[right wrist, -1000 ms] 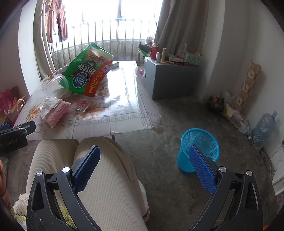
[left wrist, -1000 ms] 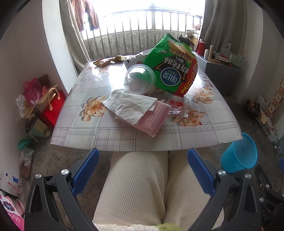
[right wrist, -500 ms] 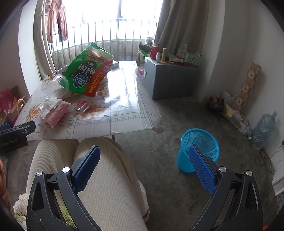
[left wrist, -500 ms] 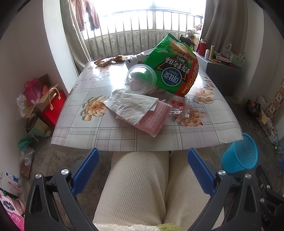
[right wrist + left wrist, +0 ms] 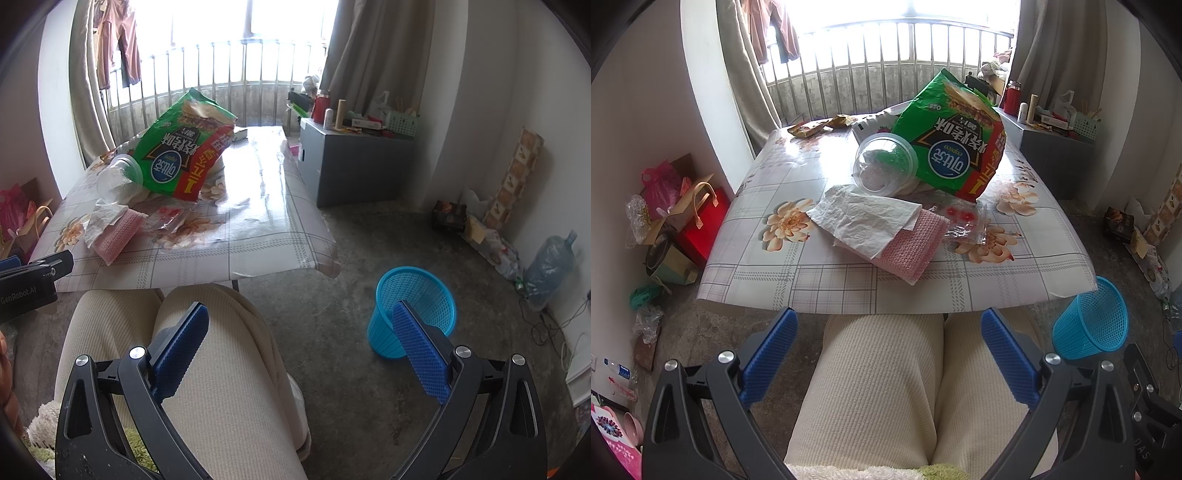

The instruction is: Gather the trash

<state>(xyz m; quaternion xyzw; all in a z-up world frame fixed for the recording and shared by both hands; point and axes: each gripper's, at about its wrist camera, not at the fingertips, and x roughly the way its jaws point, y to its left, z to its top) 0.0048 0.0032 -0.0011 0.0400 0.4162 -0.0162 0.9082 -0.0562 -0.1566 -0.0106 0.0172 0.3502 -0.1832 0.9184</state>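
Trash lies on a low table (image 5: pixel 775 284) with a flowered cloth: a big green snack bag (image 5: pixel 953 147), a clear plastic cup (image 5: pixel 882 166) on its side, crumpled white paper (image 5: pixel 864 218), a pink cloth (image 5: pixel 908 247) and a clear wrapper (image 5: pixel 964 225). The same pile shows in the right wrist view, with the bag (image 5: pixel 181 155). A blue mesh bin (image 5: pixel 413 306) stands on the floor right of the table; it also shows in the left wrist view (image 5: pixel 1089 321). My left gripper (image 5: pixel 886 350) is open and empty above my knees, short of the table. My right gripper (image 5: pixel 299 343) is open and empty, near the bin.
My legs in cream trousers (image 5: pixel 886 387) sit under both grippers. A grey cabinet (image 5: pixel 351 166) stands right of the table. Bags and boxes (image 5: pixel 683 214) crowd the floor on the left. A water bottle (image 5: pixel 546 266) and clutter line the right wall. More wrappers (image 5: pixel 816 125) lie at the table's far edge.
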